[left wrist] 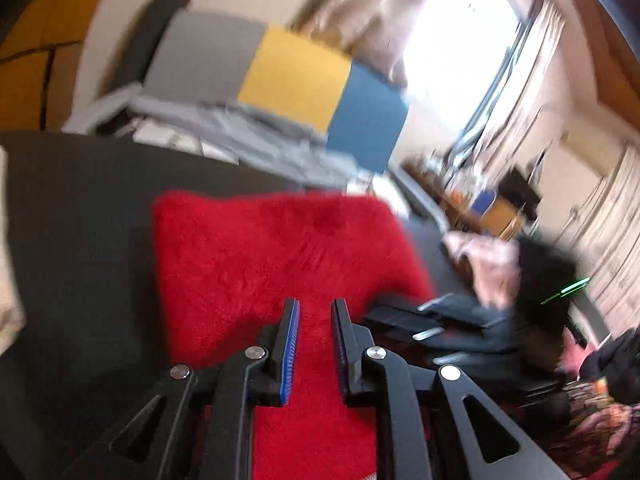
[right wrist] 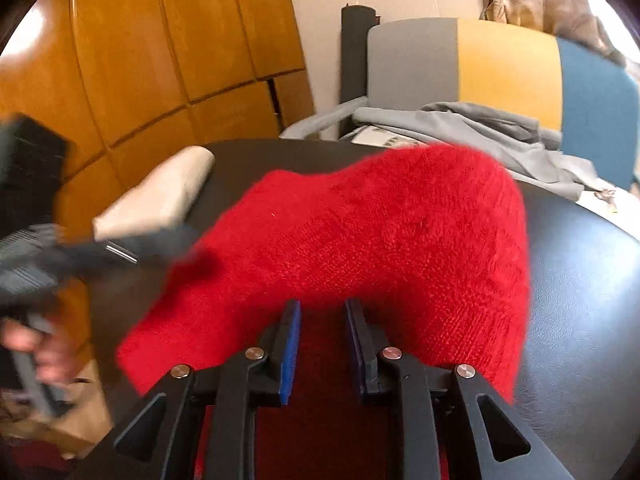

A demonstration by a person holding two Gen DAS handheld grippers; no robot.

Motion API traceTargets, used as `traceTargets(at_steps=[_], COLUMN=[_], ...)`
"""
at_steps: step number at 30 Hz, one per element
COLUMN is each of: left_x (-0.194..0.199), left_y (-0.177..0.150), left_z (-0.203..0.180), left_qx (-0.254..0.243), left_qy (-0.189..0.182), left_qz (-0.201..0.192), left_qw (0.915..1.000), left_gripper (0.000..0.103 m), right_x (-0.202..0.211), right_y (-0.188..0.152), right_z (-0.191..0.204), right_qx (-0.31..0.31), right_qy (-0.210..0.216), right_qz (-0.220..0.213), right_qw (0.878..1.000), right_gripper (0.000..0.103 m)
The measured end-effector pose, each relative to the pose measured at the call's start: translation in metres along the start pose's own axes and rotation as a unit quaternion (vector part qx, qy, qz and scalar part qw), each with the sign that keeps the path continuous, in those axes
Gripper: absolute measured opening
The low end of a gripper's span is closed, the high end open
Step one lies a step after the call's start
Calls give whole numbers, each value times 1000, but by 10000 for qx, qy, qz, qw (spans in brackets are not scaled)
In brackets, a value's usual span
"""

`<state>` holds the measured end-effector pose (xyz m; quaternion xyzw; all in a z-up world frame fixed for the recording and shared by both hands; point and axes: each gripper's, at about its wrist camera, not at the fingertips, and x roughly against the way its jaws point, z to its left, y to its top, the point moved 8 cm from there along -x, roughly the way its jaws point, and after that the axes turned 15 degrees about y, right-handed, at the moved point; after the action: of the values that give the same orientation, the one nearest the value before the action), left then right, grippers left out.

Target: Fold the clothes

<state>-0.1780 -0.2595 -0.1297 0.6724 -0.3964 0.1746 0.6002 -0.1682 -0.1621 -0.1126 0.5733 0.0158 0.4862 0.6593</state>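
A fluffy red sweater (left wrist: 280,248) (right wrist: 380,232) lies on the dark table (left wrist: 80,220) (right wrist: 580,280). My left gripper (left wrist: 316,306) hovers over its near part, open, with nothing between the blue pads. In the right wrist view it shows blurred at the left (right wrist: 160,246), held by a hand (right wrist: 36,344). My right gripper (right wrist: 323,306) sits low over the sweater's near edge. Its pads stand apart, with shadowed red cloth below the gap and none pressed between them. From the left wrist view it lies at the sweater's right edge (left wrist: 384,314).
A chair with a grey, yellow and blue back (right wrist: 508,68) (left wrist: 296,80) stands behind the table, with a grey garment (right wrist: 500,132) on it. A beige folded item (right wrist: 160,196) lies at the table's left. Wooden cupboard doors (right wrist: 140,60) are behind. More clothes (left wrist: 600,400) are piled at the right.
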Motion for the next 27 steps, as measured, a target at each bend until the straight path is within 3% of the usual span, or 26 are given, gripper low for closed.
traceTargets(at_steps=[2, 5, 7, 12, 16, 22, 27], left_x=[-18, -21, -22, -21, -26, -27, -20], left_y=[-9, -19, -22, -32, -34, -34, -32], left_z=[12, 20, 23, 38, 44, 46, 49], left_qx=[-25, 95, 50, 324, 550, 626, 730], left_qy=[289, 252, 245, 24, -138, -233, -402], left_qz=[112, 24, -8, 71, 125, 104, 105], left_qw=[9995, 9996, 9997, 9994, 9983, 9977, 9965], left_gripper=[15, 10, 9, 5, 2, 2, 2], right_x=[23, 40, 32, -23, -69, -76, -50], right_y=[13, 27, 36, 58, 51, 52, 58], right_z=[-6, -25, -40, -63, -90, -98, -87], right_qx=[-147, -239, -136, -46, -106, 92, -144], right_qy=[-24, -311, -525, -591, -1174, -1455, -988], right_qz=[-411, -628, -410, 232, 945, 554, 274], right_qw=[9990, 9973, 9977, 9980, 9885, 9878, 9946], right_gripper=[24, 25, 25, 25, 24, 23, 28])
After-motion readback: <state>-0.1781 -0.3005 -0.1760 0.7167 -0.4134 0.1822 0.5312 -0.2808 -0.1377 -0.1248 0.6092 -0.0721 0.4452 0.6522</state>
